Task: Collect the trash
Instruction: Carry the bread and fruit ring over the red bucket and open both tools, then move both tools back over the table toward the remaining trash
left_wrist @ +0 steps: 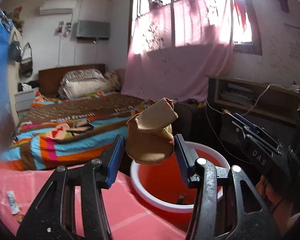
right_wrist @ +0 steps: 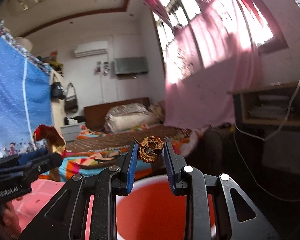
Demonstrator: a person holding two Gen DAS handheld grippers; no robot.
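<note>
Judging from the angles, a miss past the red bin's white rim (left_wrist: 150, 197) is risked if the left gripper (left_wrist: 149, 143), clamped on torn cardboard (left_wrist: 150, 134), or the right gripper (right_wrist: 151, 150), clamped on curled dried peel (right_wrist: 150, 149), is opened early.

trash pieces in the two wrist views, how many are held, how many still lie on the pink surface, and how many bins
Held trash: 2, crumpled brown paper scrap in the left gripper and a curled dried peel in the right gripper
Loose trash on the pink surface: 1, small printed wrapper
Bins: 1, red bucket with white rim
Total: 4
</note>
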